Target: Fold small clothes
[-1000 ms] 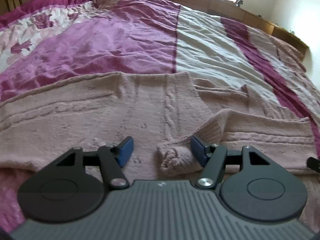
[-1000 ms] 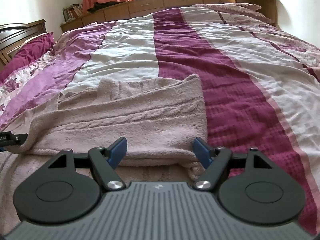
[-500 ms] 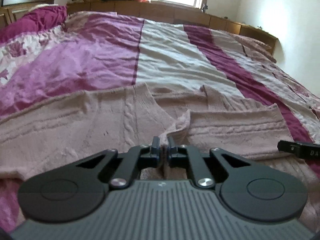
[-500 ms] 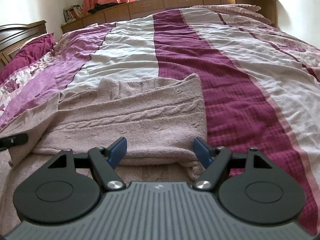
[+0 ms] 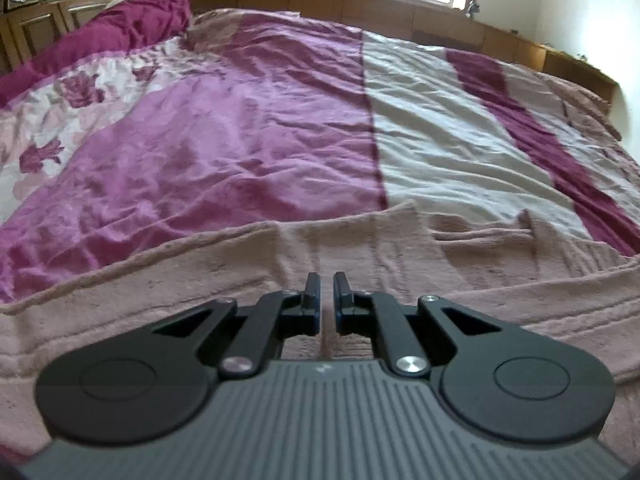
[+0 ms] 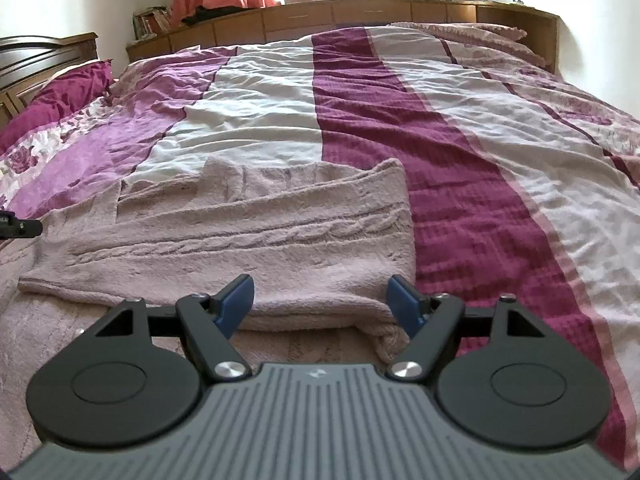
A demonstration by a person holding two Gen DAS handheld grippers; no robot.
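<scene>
- Left gripper (image 5: 326, 284): a second ago its jaws stood wide around a sweater cuff. Now the pads are pressed nearly together, and knit shows in the slit between them. I read this as a pinch on the cloth.
- Its view has swung since then. The cuff lump is gone from in front of the pads, and the sweater (image 5: 240, 264) now fills the lower frame in a flat band.
- Meaning (judgement): the grasp is made and the sleeve is being carried, so a fold is under way but not yet laid.
- Right gripper (image 6: 322, 300): jaws wide apart and unmoved over the last second. The near hem lies between the pads, and neither pad presses on it.
- Only the right view shows the folded cable-knit panel lying across the sweater (image 6: 260, 240), and the left gripper's tip at its left edge (image 6: 18, 227).
- Only the left view shows the slit and the cloth in it.
- The sweater lies on the bed cover (image 5: 240, 140), at the near edge in both views.
</scene>
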